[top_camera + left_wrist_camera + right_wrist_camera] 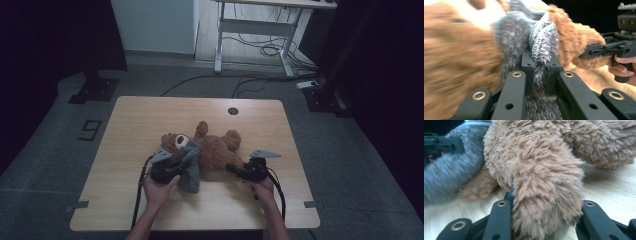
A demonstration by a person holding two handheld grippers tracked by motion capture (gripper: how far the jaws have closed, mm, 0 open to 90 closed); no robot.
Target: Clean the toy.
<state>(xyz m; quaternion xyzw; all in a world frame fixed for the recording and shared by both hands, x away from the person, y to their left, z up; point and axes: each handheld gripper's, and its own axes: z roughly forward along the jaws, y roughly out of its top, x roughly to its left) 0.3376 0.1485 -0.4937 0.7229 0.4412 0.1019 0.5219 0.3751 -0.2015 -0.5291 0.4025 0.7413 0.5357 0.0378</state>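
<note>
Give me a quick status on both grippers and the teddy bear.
Left gripper shut on grey scarf. Right gripper shut on teddy bear limb. Nothing in the way.

Scarf [190,172] lies left of bear [215,150] on table [130,130].

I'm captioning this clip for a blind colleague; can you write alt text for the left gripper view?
The left gripper is clamped on a fold of fuzzy grey knitted cloth draped against a brown teddy bear. At right, the right gripper holds one of the bear's limbs above the wooden table.
</note>
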